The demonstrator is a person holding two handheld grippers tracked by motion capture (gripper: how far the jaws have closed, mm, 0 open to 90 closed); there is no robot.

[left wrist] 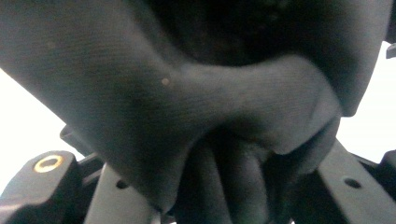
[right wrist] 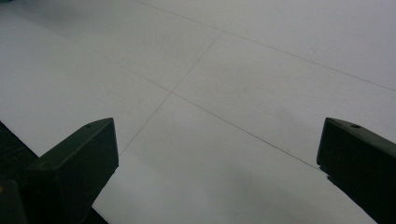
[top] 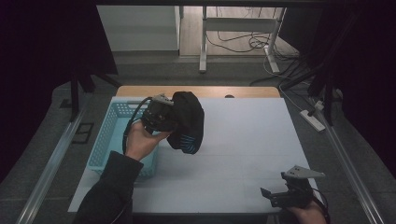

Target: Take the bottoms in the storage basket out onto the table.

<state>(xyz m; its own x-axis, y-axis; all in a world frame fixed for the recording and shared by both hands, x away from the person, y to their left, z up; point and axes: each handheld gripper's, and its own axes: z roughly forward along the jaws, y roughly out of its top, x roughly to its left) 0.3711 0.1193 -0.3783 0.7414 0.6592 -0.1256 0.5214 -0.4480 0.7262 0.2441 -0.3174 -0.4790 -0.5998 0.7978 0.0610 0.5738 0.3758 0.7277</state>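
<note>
above the white table [top: 243, 154], we see the left gripper [top: 172, 119] lifted in the person's left hand [top: 142, 140], its jaws pinched tight on a bundle of black cloth [top: 187, 120] that carries a few light blue stripes near its lower edge. the cloth hangs clear of the tabletop, just to the right of a light blue plastic basket [top: 112, 126] that sits at the table's left side, and part of the bundle looks to overlap the basket's near right corner from above. in the left gripper view, the black cloth [left wrist: 196, 93] bunches and folds down between the two jaws, pressed where they meet, with the bright table showing at either side. at the near right corner of the table we find the right gripper [top: 275, 196], held low in the person's right hand [top: 308, 212], well apart from the cloth and the basket. in the right gripper view its jaws stand spread wide over bare white table [right wrist: 224, 93], with nothing between them.
</note>
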